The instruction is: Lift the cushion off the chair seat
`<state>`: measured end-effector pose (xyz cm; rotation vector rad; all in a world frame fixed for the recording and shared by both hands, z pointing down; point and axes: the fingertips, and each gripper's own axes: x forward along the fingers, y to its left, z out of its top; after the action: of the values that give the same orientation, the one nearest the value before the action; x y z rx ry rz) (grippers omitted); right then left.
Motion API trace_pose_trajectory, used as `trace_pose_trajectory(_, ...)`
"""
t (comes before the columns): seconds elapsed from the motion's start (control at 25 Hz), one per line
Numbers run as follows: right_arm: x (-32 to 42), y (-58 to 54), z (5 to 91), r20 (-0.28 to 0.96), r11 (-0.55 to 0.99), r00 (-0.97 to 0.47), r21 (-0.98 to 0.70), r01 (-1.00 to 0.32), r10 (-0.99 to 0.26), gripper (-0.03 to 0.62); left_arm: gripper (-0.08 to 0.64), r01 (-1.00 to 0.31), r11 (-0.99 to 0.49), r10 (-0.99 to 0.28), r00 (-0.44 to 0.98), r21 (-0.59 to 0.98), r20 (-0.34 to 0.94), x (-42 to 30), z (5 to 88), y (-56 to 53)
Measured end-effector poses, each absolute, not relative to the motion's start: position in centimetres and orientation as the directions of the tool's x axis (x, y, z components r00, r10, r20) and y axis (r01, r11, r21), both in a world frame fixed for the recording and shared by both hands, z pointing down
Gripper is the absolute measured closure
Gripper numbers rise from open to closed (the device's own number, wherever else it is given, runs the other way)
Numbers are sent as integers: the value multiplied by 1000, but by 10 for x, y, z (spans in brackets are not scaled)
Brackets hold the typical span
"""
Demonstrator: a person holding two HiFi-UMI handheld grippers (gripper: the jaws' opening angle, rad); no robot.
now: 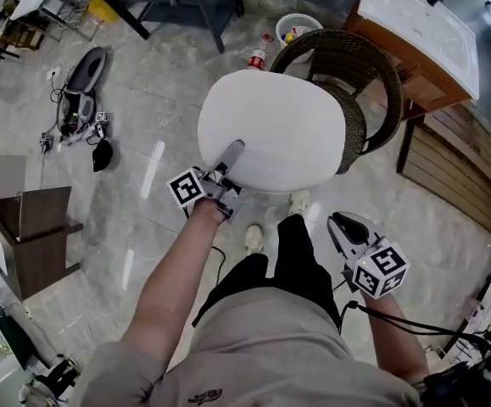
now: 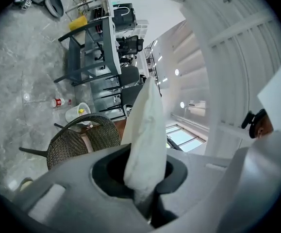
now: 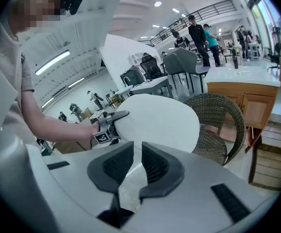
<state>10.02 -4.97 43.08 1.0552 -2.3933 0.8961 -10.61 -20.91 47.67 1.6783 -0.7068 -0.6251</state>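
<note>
The white cushion [image 1: 270,130] hangs clear above the brown wicker chair [image 1: 372,75], roughly level in the head view. My left gripper [image 1: 232,153] is shut on its near edge, and in the left gripper view the cushion [image 2: 145,135] rises edge-on from between the jaws [image 2: 142,174], with the chair [image 2: 77,140] below and behind it. My right gripper [image 1: 340,223] is lower right, apart from the cushion. In the right gripper view its jaws [image 3: 134,159] stand with a narrow gap and nothing in it, looking at the cushion [image 3: 159,120], the left gripper [image 3: 112,119] and the chair [image 3: 218,115].
A wooden counter with a white top [image 1: 423,24] stands right behind the chair, with slatted wood [image 1: 457,168] beside it. A white basket [image 1: 296,25] and a red-capped bottle [image 1: 256,58] sit on the floor beyond. A brown side table [image 1: 33,236] is at left, and gear [image 1: 84,91] lies on the floor.
</note>
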Motion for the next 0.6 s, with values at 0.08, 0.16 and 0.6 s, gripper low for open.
trace_pose_trajectory(0.08,91,-36,423,556,524,-640,-379,-763,-530,532,509,-117,-180,-737,674,977,-55,-122,461,-190)
trace_pose_trajectory(0.16,88,-30,412,552,527,-635,-367,-767,-540,532,509,-123,-186,-737,673,975,-56,-132,445,-177)
trace_pose_trajectory(0.6,77,15,364,506,539,-605,-291,-790,-614,537,509,-148,-227,-790,606,962,-93,-196,365,-103)
